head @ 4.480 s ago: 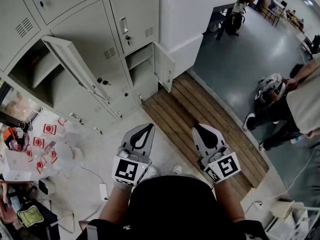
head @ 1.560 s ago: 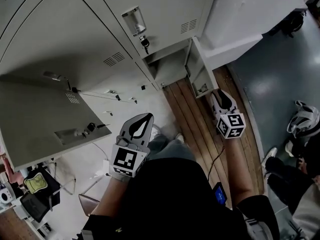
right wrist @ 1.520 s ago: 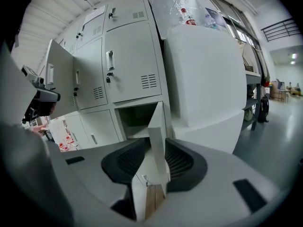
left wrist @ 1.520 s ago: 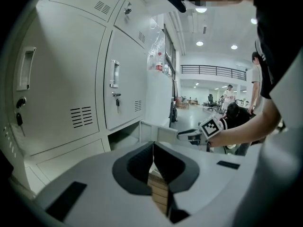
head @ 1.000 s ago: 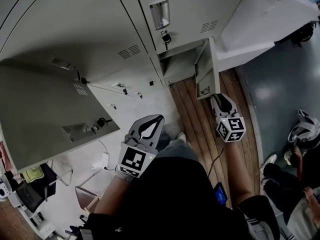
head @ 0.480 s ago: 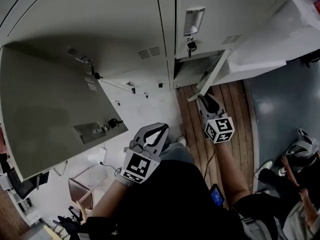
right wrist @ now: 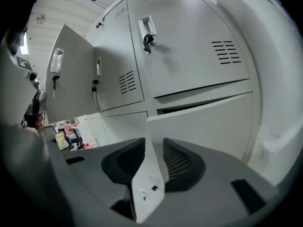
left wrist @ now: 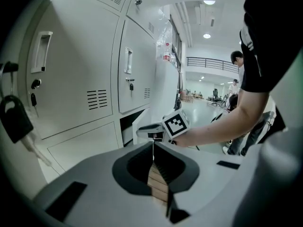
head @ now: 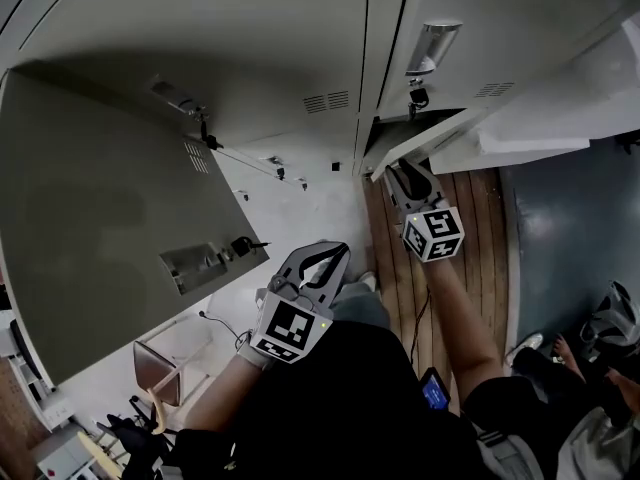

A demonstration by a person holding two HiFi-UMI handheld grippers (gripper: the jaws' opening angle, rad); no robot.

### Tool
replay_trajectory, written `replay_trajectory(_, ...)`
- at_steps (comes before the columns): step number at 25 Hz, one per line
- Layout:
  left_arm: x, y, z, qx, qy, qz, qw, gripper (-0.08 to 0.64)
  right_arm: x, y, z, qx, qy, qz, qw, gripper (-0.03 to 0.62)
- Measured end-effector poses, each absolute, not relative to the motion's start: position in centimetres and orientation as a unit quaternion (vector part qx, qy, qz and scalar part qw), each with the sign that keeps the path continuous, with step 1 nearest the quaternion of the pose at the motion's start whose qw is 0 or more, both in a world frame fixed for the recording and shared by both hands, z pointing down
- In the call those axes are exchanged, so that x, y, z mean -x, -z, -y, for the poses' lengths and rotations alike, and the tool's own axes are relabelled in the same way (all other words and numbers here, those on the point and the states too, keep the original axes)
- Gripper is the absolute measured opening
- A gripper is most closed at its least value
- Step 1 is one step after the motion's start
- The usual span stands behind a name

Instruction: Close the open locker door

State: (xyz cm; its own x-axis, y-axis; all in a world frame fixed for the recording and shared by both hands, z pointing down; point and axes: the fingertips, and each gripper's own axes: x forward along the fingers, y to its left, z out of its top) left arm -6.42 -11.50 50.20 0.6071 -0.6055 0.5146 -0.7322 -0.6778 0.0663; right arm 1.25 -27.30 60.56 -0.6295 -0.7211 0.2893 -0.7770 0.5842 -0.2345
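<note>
The low locker's grey door (head: 415, 150) stands ajar, swung out from its dark opening. My right gripper (head: 397, 171) is at that door's free edge. In the right gripper view the door's (right wrist: 208, 126) thin edge runs between the jaws of the right gripper (right wrist: 154, 160), which stand slightly apart around it. My left gripper (head: 335, 251) hangs lower, over my lap, away from the lockers. Its tips meet in the left gripper view (left wrist: 153, 145), with nothing between them. That view also shows the right gripper's marker cube (left wrist: 175, 123) at the low door.
A larger upper locker door (head: 100, 218) stands wide open at the left, with a key in its lock. A white cabinet (head: 560, 118) stands right of the low locker. Wooden slats (head: 480, 248) lie underfoot. A person (head: 600, 348) crouches at the right.
My right gripper has moved forward from the wooden slats up to the low door's edge, which now sits between its jaws. The head view has swung over the lockers. The left gripper has barely moved.
</note>
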Motion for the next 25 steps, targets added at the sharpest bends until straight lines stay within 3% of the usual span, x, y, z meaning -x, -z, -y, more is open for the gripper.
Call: replay_trajectory(25,9.4,-52.7,9.8,-0.875,-0.246,0.386,0.161,0.021,3.3,-61.5,34.5,-0.436,-0.143,0.883,0.096,0.141)
